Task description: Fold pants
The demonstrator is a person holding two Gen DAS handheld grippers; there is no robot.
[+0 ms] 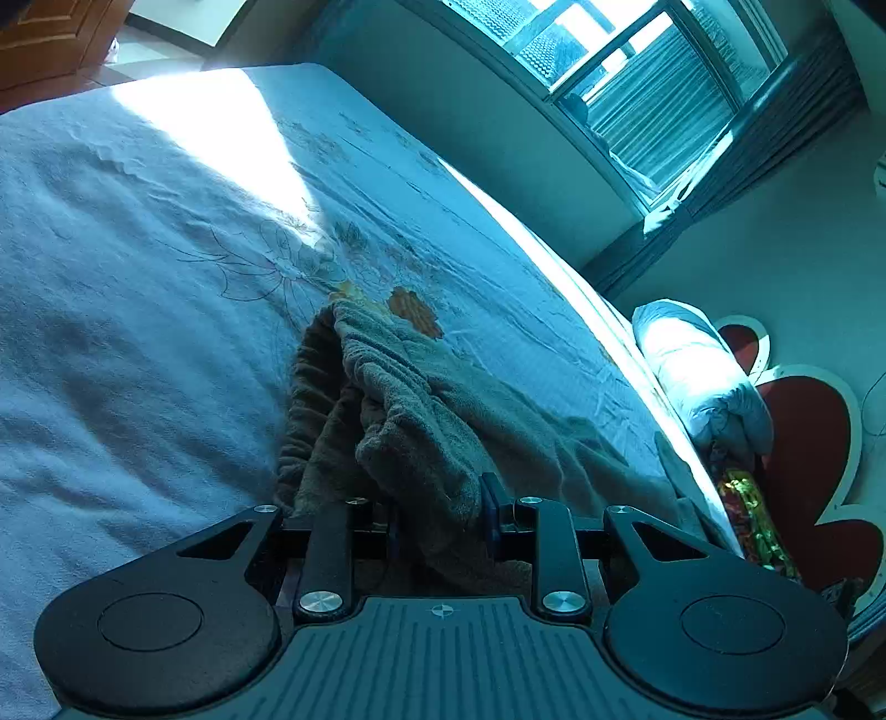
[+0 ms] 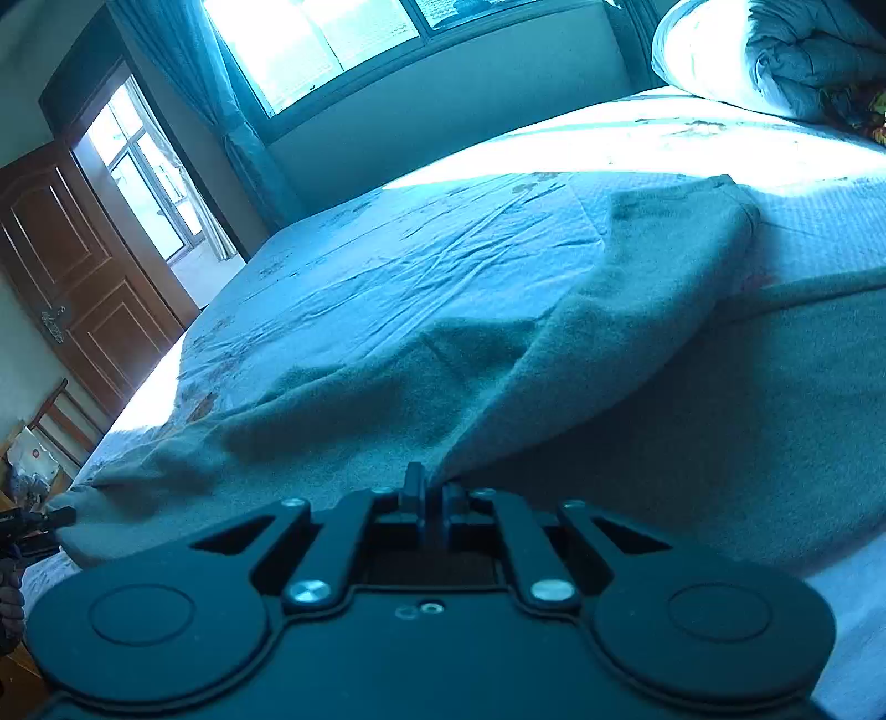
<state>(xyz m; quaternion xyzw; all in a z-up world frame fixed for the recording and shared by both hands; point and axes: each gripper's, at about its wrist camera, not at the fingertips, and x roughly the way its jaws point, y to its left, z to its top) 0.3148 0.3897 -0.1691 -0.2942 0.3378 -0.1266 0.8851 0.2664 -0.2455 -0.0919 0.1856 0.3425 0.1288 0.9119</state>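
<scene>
Both grippers are clamped on the pants (image 2: 609, 332), which are spread across the bed (image 2: 415, 260): left gripper (image 1: 443, 515) pinches a bunched wad, right gripper (image 2: 434, 498) nips a thin edge. I'd lift both evenly and keep the fabric taut so the fold lands flat, away from the pillow (image 2: 747, 50).

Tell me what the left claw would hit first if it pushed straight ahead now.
The left claw is already shut on the bunched pants, so that fabric comes first. Beyond the bunch lies the bed sheet, though depth is hard to judge.
</scene>
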